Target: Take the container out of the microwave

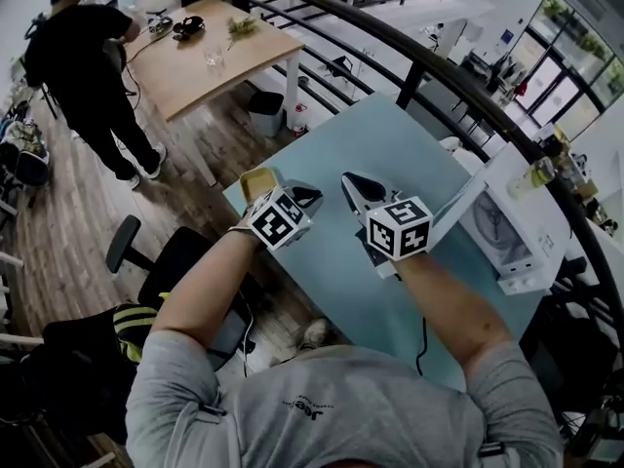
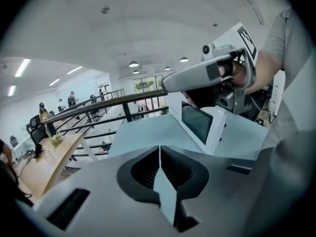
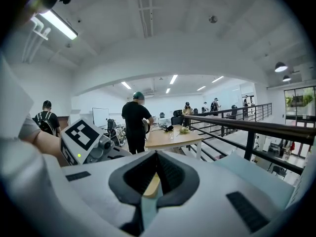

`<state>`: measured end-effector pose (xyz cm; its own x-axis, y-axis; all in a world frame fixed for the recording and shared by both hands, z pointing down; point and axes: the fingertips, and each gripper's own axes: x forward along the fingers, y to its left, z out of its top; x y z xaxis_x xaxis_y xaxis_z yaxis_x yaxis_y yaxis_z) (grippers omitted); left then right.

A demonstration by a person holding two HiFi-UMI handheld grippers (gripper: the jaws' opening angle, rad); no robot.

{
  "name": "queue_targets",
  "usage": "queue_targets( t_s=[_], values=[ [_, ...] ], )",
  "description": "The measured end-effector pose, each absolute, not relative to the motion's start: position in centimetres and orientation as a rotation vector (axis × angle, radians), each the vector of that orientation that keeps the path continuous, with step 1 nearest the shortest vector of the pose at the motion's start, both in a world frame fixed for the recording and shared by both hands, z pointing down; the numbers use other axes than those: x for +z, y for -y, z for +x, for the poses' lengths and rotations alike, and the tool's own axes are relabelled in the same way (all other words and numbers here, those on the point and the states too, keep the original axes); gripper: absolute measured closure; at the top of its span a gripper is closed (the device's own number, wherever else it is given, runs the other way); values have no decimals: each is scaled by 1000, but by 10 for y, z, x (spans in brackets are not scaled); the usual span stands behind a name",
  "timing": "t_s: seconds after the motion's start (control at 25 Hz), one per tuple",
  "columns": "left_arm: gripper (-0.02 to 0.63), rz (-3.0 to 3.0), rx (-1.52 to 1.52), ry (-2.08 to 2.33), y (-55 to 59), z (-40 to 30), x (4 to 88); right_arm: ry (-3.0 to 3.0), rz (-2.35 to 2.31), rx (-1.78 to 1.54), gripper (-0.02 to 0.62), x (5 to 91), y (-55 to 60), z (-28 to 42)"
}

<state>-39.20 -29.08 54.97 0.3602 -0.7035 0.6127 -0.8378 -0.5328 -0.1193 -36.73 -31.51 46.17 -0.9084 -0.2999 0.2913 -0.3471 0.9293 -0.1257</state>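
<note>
The left gripper (image 1: 308,196) and the right gripper (image 1: 353,183) hung side by side above the light blue tabletop (image 1: 390,144). Each had its jaws closed together, holding nothing. The yellow container (image 1: 258,181) sat on the tabletop just beside the left gripper, well apart from the white microwave (image 1: 512,232).
</note>
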Motion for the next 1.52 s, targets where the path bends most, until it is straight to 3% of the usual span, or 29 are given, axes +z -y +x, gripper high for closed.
queue_targets(
  t_s=[0.68,1.52],
  values=[
    [588,2641,829,1316,253,-221,453,2877,672,185,577,403,273,-198],
    [588,2853,805,1024,166,-3,442,2781,1049,200,577,410,197,35]
  ],
)
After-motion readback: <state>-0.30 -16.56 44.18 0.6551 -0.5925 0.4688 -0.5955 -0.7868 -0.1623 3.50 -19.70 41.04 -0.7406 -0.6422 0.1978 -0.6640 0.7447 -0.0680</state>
